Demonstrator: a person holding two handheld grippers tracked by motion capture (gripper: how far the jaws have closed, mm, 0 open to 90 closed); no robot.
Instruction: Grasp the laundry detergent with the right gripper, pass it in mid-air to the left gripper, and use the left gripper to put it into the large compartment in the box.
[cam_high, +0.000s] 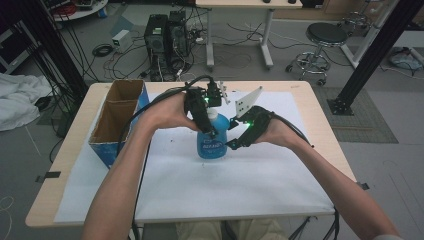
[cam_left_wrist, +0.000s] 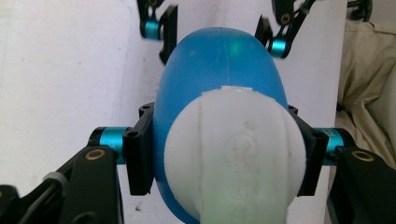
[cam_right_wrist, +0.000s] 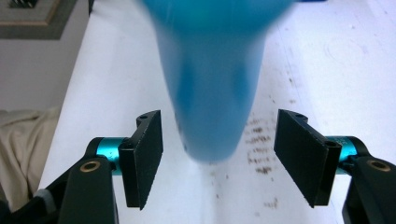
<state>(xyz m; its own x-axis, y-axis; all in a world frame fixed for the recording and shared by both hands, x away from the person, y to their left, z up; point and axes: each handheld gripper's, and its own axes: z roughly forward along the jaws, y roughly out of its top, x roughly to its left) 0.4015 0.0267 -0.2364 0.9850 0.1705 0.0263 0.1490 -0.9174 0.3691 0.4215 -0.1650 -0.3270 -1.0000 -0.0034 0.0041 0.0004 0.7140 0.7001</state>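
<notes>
Bottle, blue with a white cap, stands upright mid-counter on white paper beside a cardboard box, clamped near its top by the left gripper while the right gripper has its jaws parted beside it, pads clear.

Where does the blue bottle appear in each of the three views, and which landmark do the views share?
High view: blue bottle stands mid-table on the white sheet, between both grippers.
Left gripper view: it sits centre frame, seen from above, white cap nearest, clamped by the left gripper.
Right gripper view: blurred, top centre, between the open jaws of the right gripper.
Shared landmark: the white sheet.
</notes>
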